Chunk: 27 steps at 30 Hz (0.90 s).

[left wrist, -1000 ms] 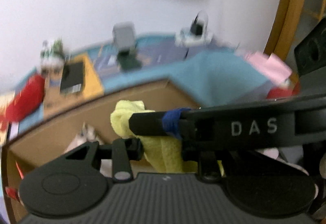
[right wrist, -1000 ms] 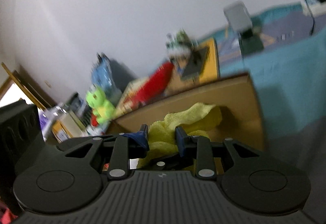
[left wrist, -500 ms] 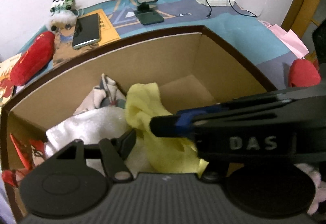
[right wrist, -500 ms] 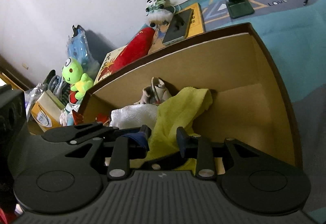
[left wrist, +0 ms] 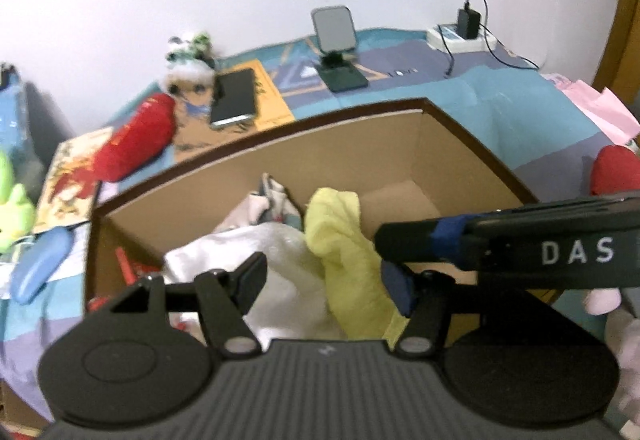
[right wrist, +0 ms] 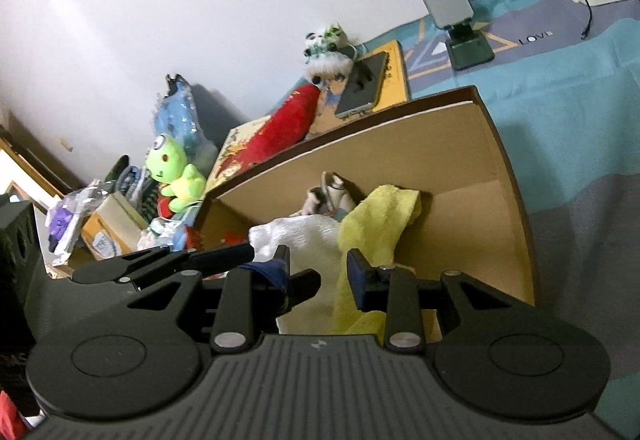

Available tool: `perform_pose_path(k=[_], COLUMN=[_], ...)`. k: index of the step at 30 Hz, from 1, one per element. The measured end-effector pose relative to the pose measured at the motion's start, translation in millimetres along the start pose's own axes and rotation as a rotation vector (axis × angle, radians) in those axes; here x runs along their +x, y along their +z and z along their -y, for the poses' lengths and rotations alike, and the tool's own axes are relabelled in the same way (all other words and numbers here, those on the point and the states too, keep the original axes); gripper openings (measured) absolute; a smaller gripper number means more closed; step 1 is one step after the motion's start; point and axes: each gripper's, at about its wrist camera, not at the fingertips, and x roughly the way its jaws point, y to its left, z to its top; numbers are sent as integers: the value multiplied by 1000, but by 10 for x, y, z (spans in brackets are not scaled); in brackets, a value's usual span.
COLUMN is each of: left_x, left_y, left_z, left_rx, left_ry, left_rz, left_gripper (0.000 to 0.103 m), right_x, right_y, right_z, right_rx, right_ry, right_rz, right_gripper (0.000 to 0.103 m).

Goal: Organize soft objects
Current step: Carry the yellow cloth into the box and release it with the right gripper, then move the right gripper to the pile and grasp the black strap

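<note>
The yellow terry cloth [left wrist: 344, 252] lies inside the open brown cardboard box [left wrist: 472, 147], draped against a white fluffy towel [left wrist: 280, 260] on its left and with a small grey-and-white fabric bundle [left wrist: 270, 199] behind it toward the box's far wall. The right half of the box floor shows bare cardboard.

Both tools hang just above the box's near edge. The left gripper [left wrist: 324, 280] has its jaws spread wide, with the white towel and the yellow cloth seen between them and nothing pinched. The right gripper [right wrist: 318, 272] is likewise spread, its fingers framing the seam where the two cloths meet; no fabric is clamped in it. In the left wrist view the right tool's finger crosses in from the right, just beside the yellow cloth.

The step in hand looks like letting the yellow cloth settle in the box and drawing clear. To do it well, lift both tools straight up out of the box so that no loop of terry catches on a fingertip and drags the cloth back over the rim. The next soft thing is likely one of those outside the box: the red plush cushion [right wrist: 288, 127] beyond the far wall, or the green frog plush [right wrist: 172, 171] off the box's left corner.
</note>
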Motion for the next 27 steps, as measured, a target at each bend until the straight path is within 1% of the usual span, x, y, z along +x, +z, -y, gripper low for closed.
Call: perform_pose_path(k=[7, 15, 21, 25, 27], left_x=[-377, -693, -818, -829, -816], left_y=[-137, -384, -565, -676, -726], left_z=[100, 244, 416, 537, 593], left_rx=[-40, -90, -101, -106, -111], left_ry=[95, 172, 212, 244, 247], left_rz=[33, 29, 12, -18, -31], left_gripper=[63, 63, 63, 65, 65], right_x=[-277, -545, -682, -757, -789], right_y=[-114, -323, -493, -621, -676], right_z=[-112, -241, -255, -242, -216], right_rx=[-29, -93, -111, -123, -121], right_ry=[51, 105, 138, 148, 151], right_rz=[24, 13, -10, -28, -36], right_gripper=[15, 15, 15, 15, 15])
